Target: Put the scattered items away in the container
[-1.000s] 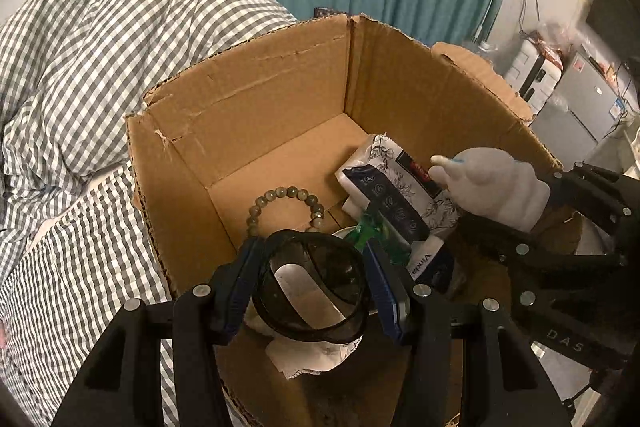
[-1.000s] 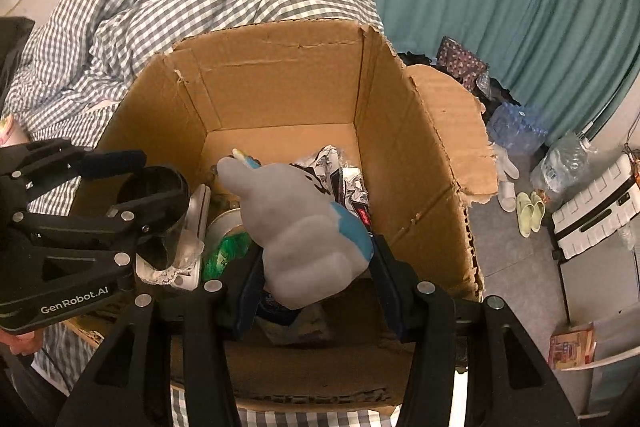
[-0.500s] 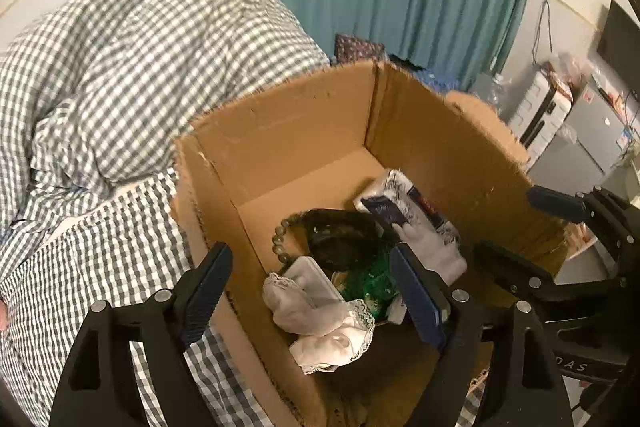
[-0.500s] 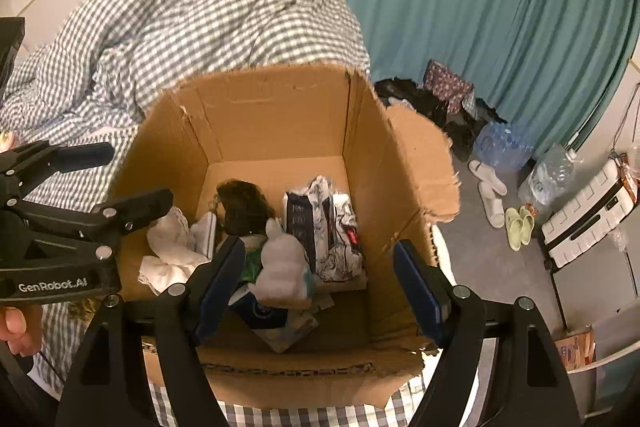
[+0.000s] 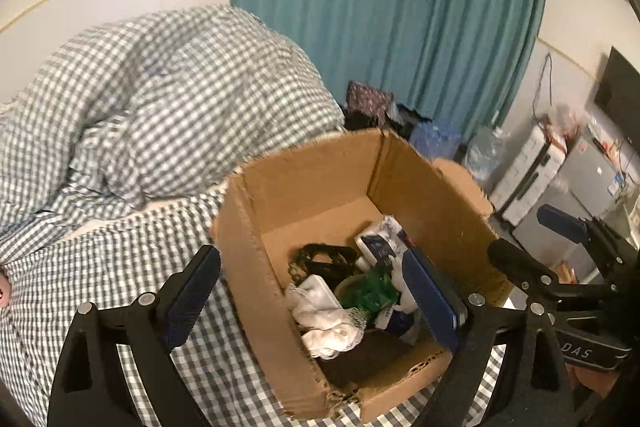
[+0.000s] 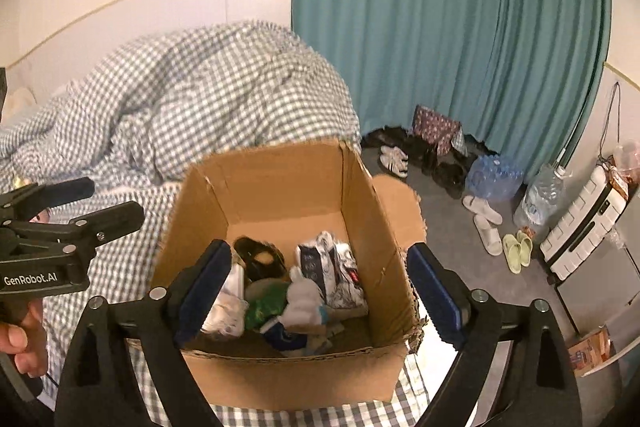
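both claws, left claw point(image 5: 316, 297) and right claw point(image 6: 320, 291), are opening wide and empty; the dark cup point(image 6: 260, 259) and grey toy point(image 6: 302, 301) now lie dropped in the cardboard box point(image 6: 280, 183), lower centre.

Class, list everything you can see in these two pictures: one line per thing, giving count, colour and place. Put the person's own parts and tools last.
Cardboard box: one, brown, open, on the bed.
Dark cup: one, black, in the box, lying tipped.
White figure: one, white and blue, in the box.
Tissue pack: one, white and dark blue, by the box's right wall.
Green wrapper: one, green, mid-box.
White cloth: one, in the box's left side.
Checked bedding: grey and white, behind the box.
Curtain: teal, back wall.
Slippers: several, pale, on the floor.
Left tongs: black, blue pads, opening, empty.
Right tongs: same, opening, empty.
Hand: one, holding the left tongs.
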The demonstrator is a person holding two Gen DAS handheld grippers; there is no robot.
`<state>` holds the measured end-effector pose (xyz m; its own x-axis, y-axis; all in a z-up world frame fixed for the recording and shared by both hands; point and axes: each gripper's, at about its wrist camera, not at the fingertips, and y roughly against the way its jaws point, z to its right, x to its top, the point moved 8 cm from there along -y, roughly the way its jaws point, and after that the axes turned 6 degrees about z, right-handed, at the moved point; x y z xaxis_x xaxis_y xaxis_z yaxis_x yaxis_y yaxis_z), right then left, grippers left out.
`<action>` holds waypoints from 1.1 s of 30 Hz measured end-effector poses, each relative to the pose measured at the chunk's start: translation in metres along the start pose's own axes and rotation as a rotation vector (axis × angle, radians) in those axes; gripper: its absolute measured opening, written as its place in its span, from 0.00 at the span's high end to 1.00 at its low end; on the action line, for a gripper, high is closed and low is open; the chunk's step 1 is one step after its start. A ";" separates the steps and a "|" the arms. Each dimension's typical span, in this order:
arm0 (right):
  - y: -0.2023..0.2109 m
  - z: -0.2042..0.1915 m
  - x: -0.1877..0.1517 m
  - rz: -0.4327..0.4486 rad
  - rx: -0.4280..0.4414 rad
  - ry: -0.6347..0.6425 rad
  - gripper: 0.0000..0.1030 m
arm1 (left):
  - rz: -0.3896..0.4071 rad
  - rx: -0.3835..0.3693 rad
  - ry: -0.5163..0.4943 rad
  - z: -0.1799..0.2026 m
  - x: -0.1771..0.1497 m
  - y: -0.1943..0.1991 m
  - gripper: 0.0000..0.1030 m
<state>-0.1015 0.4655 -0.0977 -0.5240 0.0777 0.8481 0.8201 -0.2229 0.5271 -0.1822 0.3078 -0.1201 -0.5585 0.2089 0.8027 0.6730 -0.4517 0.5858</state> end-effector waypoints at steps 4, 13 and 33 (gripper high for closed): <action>0.015 -0.010 0.010 0.044 0.004 0.005 0.06 | 0.044 0.018 0.029 -0.014 0.008 0.023 0.02; 0.045 -0.031 0.027 0.140 0.026 -0.019 0.00 | 0.121 0.098 0.089 -0.053 0.013 0.073 0.00; 0.080 -0.123 0.037 0.232 0.163 0.007 0.00 | 0.247 0.295 0.143 -0.141 -0.001 0.170 0.00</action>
<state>-0.0837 0.3313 -0.0307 -0.3195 0.0356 0.9469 0.9440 -0.0748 0.3214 -0.1358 0.1081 -0.0372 -0.4101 -0.0066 0.9120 0.8941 -0.2004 0.4006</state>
